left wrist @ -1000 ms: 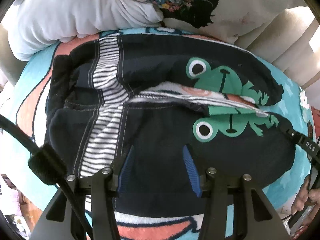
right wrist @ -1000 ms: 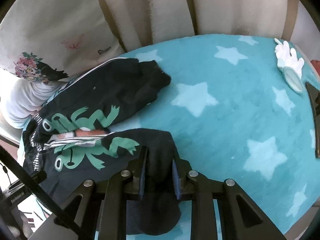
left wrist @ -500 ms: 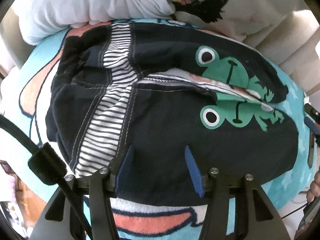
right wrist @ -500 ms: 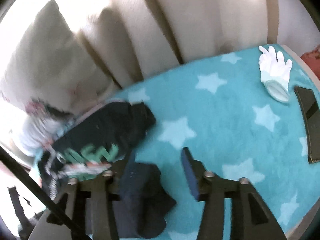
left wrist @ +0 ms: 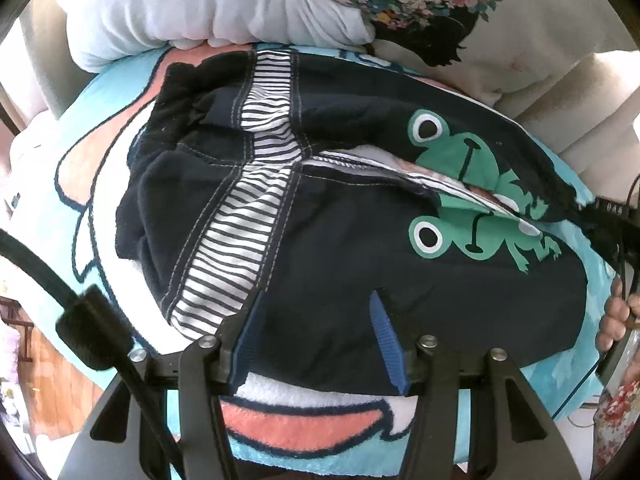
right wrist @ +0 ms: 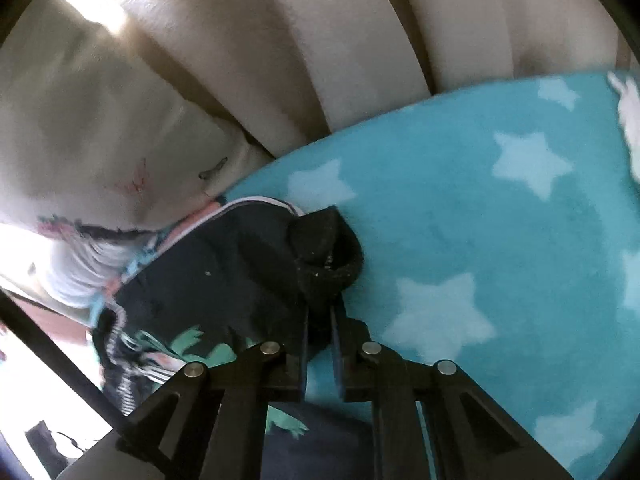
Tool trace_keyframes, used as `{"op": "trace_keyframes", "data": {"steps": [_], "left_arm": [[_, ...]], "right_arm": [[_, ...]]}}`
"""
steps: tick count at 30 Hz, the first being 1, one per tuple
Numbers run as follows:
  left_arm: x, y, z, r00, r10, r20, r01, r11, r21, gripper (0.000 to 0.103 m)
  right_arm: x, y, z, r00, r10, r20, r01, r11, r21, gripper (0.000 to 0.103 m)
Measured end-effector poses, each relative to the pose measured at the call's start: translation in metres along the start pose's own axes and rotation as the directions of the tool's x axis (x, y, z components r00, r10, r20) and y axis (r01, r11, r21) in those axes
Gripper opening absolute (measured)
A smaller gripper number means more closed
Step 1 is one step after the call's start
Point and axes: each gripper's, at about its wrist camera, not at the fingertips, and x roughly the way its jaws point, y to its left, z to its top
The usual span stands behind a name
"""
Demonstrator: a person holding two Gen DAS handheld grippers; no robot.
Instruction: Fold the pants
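Observation:
Dark navy pants (left wrist: 360,272) with green frog prints and striped panels lie spread on a teal blanket (left wrist: 100,112), legs running to the right. My left gripper (left wrist: 316,332) stands open over the near leg's upper part, its blue pads (left wrist: 384,340) apart on the cloth and pinching nothing. In the right wrist view the far leg (right wrist: 224,272) ends in a black ribbed cuff (right wrist: 324,248). My right gripper (right wrist: 319,328) is closing there, its jaws nearly together with the cuff's lower edge between them. A hand (left wrist: 616,320) shows at the right edge.
A white pillow (left wrist: 200,4) and a floral cushion (left wrist: 500,40) crowd the pants' far side. Beige sofa back cushions (right wrist: 320,40) rise behind the star-patterned blanket (right wrist: 480,220). A white glove (right wrist: 628,116) lies at the far right.
The right gripper let go of the near leg's end, opened, swung over to the far leg's cuff and closed on it. The left gripper stayed open and shifted slightly over the pants.

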Motion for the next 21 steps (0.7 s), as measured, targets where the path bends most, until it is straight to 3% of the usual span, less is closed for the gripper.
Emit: {"op": "trace_keyframes", "data": {"steps": [7,10,11,13,15,16,18,21], "left_arm": [[-0.007,0.012,0.011,1.0,-0.016,0.024,0.017,0.999,-0.035,0.053],[-0.008,0.019,0.02,0.999,-0.025,0.038,0.027,0.999,-0.046,0.053],[-0.008,0.021,0.024,0.999,-0.03,0.044,0.032,0.998,-0.054,0.053],[-0.009,0.025,0.035,0.997,-0.047,0.055,0.051,0.996,-0.069,0.053],[-0.009,0.024,0.048,0.996,-0.058,0.071,0.063,0.995,-0.074,0.053],[-0.009,0.023,0.058,0.994,-0.072,0.081,0.078,0.994,-0.072,0.053],[-0.006,0.019,0.078,0.992,-0.093,0.089,0.099,0.993,-0.066,0.053],[0.004,0.006,0.102,0.989,-0.127,0.082,0.13,0.991,-0.032,0.053]], "right_arm": [[-0.005,-0.022,-0.002,0.99,-0.139,0.005,0.139,0.989,0.044,0.009],[-0.021,-0.012,-0.004,0.979,-0.2,0.04,0.199,0.98,0.025,0.034],[-0.031,-0.008,-0.006,0.973,-0.221,0.066,0.22,0.975,0.028,0.05],[-0.055,0.004,-0.015,0.958,-0.247,0.145,0.244,0.969,0.037,0.056],[-0.064,0.021,-0.022,0.965,-0.192,0.178,0.192,0.981,0.014,0.054],[-0.061,0.035,-0.025,0.981,-0.112,0.16,0.118,0.992,-0.032,0.05],[-0.046,0.061,-0.026,0.996,0.026,0.087,-0.017,0.995,-0.101,0.023],[-0.012,0.093,-0.022,0.984,0.177,-0.024,-0.178,0.98,-0.083,0.019]]}}
